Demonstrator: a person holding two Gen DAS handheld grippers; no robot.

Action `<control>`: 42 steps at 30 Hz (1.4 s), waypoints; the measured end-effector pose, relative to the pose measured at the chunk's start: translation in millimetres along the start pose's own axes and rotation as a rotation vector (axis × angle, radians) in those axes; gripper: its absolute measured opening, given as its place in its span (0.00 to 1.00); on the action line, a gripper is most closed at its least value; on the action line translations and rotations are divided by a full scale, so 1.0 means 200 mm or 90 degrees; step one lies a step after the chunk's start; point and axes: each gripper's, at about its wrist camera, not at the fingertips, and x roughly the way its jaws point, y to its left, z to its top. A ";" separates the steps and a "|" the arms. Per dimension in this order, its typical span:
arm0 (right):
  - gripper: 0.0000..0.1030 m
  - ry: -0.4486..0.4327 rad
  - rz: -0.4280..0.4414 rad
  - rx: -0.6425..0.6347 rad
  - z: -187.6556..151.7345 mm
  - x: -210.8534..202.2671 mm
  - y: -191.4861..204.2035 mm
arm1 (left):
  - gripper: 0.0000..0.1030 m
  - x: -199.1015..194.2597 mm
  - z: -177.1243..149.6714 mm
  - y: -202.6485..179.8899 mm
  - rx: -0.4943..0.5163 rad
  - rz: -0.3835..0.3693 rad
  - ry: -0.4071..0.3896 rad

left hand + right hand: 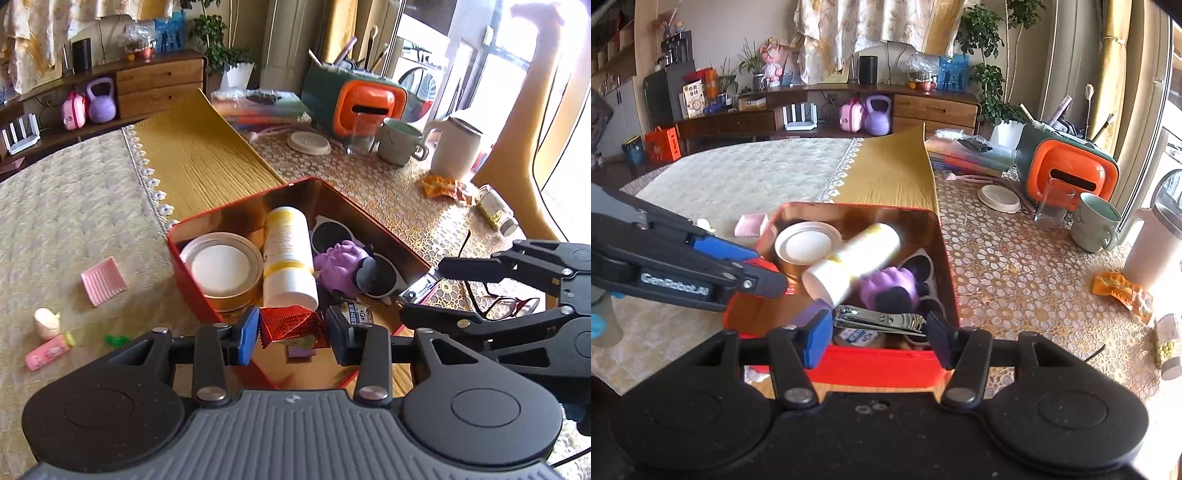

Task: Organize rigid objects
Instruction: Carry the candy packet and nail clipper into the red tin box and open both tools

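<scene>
An open red tin stands on the table. It holds a white round lid, a white and yellow bottle lying flat, a purple toy and white-framed sunglasses. My left gripper is shut on a red foil packet over the tin's near corner. In the right wrist view this left gripper comes in from the left. My right gripper is shut on a silver nail clipper, held end to end above the tin's near wall. It shows as the right gripper beside the tin.
On the cream cloth to the left lie a pink ridged piece and a pink tube. To the right are red-framed glasses, a small bottle, an orange wrapper, a mug, a white kettle and an orange and green box.
</scene>
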 end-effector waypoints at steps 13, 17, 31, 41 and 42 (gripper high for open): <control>0.54 0.013 -0.009 -0.036 0.04 0.11 -0.08 | 0.38 0.16 0.01 -0.05 0.015 0.019 0.040; 0.54 0.006 -0.005 -0.030 0.09 0.15 -0.08 | 0.38 0.18 0.01 -0.06 0.020 0.021 0.044; 0.54 0.024 0.005 -0.051 0.16 0.31 -0.03 | 0.38 0.23 -0.02 -0.10 0.039 0.017 0.052; 0.56 0.025 0.010 -0.024 0.14 0.30 -0.03 | 0.41 0.22 -0.03 -0.11 0.042 0.013 0.054; 0.57 0.023 0.010 -0.018 0.14 0.29 -0.03 | 0.43 0.22 -0.03 -0.10 0.040 0.008 0.054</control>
